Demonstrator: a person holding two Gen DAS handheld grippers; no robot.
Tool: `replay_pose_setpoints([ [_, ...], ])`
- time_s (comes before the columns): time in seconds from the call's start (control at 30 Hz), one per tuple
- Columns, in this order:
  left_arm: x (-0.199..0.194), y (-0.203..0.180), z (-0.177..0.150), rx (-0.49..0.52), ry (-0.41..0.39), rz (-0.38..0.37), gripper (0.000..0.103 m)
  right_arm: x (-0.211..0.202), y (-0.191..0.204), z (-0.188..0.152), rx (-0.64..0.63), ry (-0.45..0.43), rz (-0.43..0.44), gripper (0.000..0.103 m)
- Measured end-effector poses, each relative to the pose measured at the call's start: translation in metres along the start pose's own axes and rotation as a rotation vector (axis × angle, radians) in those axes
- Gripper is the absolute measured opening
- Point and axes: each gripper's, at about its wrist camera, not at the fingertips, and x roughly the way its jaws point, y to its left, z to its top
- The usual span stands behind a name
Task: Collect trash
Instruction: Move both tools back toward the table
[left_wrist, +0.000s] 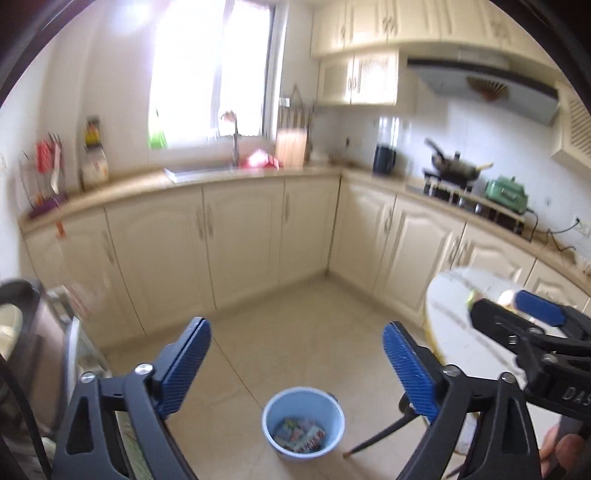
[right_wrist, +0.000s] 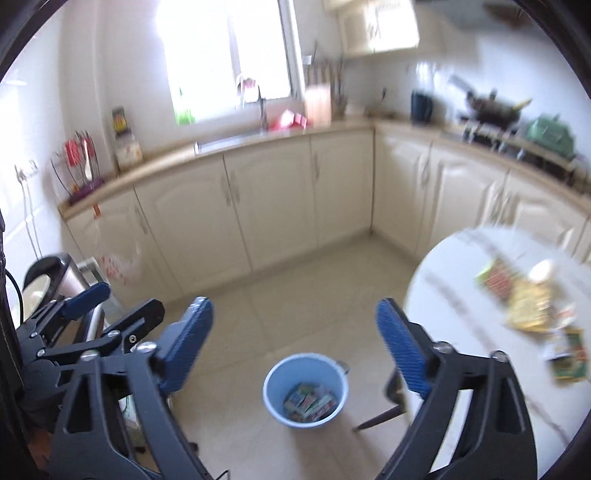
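Observation:
A light blue bucket (left_wrist: 303, 422) stands on the tiled floor with several colourful wrappers inside; it also shows in the right wrist view (right_wrist: 306, 395). My left gripper (left_wrist: 295, 363) is open and empty, held above the bucket. My right gripper (right_wrist: 295, 347) is open and empty, also above the bucket. On the round white table (right_wrist: 461, 280) at the right lie a red and green wrapper (right_wrist: 496, 278), a yellow wrapper (right_wrist: 530, 306), a dark green packet (right_wrist: 570, 358) and a pale round object (right_wrist: 542, 270). The right gripper (left_wrist: 517, 314) shows over the table in the left wrist view.
Cream cabinets (left_wrist: 240, 236) run along the back and right under a counter with a sink (left_wrist: 199, 171), a stove with a wok (left_wrist: 454, 170) and a green appliance (left_wrist: 508, 192). A dark appliance (right_wrist: 48, 284) and a plastic bag (right_wrist: 118, 266) stand at the left. Table legs (right_wrist: 380, 415) reach beside the bucket.

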Motion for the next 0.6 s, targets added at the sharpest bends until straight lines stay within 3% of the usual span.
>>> replay_pose_setpoints([
  [0.07,-0.037,-0.019,0.003,0.019,-0.069,-0.006,0.102,-0.045,0.002,0.004,-0.015,-0.061,-0.036,0.098],
  [0.13,-0.069,-0.035,-0.002,0.023,-0.109,-0.022,0.102,-0.084,0.005,0.007,-0.019,-0.114,-0.051,0.103],
  [0.27,-0.123,-0.058,-0.006,0.035,-0.181,-0.061,0.102,-0.165,0.003,0.006,-0.019,-0.2,-0.104,0.103],
  [0.43,-0.202,-0.086,-0.058,0.047,-0.271,-0.094,0.102,-0.241,-0.003,0.002,-0.012,-0.273,-0.177,0.103],
  [0.5,-0.238,-0.078,-0.095,0.059,-0.303,-0.107,0.102,-0.268,-0.009,0.0,-0.002,-0.297,-0.201,0.103],
  [0.57,-0.248,-0.084,-0.106,0.067,-0.323,-0.126,0.102,-0.29,-0.01,-0.004,0.001,-0.317,-0.221,0.103],
  [0.6,-0.276,-0.067,-0.136,0.07,-0.334,-0.14,0.102,-0.299,-0.011,-0.005,0.004,-0.326,-0.228,0.103],
])
